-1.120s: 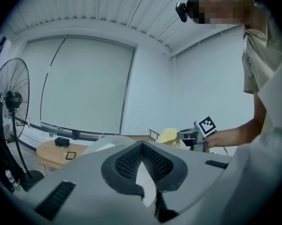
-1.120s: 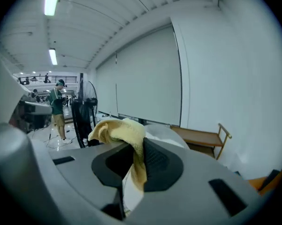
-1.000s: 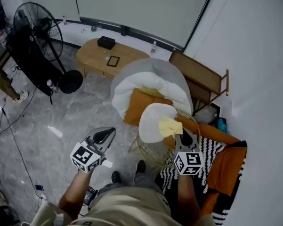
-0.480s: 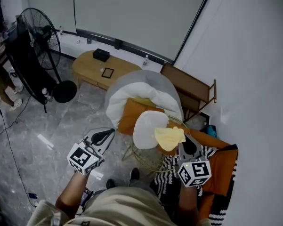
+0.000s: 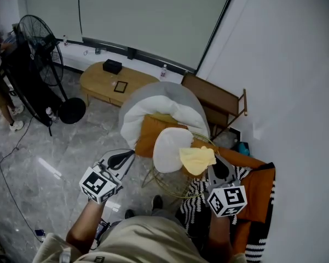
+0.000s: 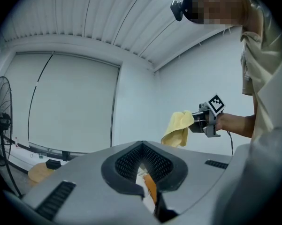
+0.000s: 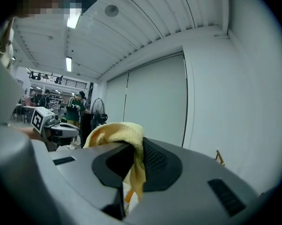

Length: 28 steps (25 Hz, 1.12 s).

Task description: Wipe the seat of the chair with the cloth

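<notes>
While the right gripper (image 5: 214,163) was clamped on a bunched yellow cloth (image 5: 196,159), that cloth hung at the right edge of the chair seat (image 5: 168,142). It was apparently raised off the seat, and contact could not be confirmed.

- Chair seat: white, rounded, carried on a gold wire base (image 5: 171,186).
- Left gripper (image 5: 129,154): jaws drawn together on nothing, held left of the chair, well apart from the cloth.
- Task status, judged: cloth in hand and brought to the seat. No wiped area was distinguishable, so the wiping itself appeared to remain.
- Writing: none legible. Only black-and-white square markers showed on each gripper's cube (image 5: 226,200).
</notes>
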Each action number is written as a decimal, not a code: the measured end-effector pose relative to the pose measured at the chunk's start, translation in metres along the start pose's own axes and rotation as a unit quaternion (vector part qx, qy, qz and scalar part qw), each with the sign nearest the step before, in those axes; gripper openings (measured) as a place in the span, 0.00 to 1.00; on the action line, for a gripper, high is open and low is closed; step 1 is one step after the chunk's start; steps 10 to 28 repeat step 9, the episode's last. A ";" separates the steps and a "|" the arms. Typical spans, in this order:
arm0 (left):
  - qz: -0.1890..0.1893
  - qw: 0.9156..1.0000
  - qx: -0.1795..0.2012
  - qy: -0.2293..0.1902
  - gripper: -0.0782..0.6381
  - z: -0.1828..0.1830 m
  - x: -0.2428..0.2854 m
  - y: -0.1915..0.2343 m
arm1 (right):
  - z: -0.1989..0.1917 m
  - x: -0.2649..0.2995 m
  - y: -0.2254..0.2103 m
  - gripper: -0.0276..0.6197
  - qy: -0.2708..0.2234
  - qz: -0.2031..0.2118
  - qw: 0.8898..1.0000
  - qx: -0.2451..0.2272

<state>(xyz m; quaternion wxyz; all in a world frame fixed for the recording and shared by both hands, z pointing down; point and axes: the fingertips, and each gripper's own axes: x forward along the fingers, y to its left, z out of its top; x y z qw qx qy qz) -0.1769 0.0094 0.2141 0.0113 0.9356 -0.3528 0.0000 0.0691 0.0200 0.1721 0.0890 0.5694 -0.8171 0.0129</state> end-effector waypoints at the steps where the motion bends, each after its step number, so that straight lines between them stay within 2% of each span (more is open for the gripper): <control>1: 0.000 1.000 0.000 0.000 0.13 0.000 0.000 0.000 | -0.001 0.000 0.000 0.11 0.000 0.000 1.000 0.000; 28: 0.002 1.000 0.000 0.004 0.13 0.002 0.000 0.002 | 0.000 0.001 0.001 0.11 0.003 -0.001 1.000 0.002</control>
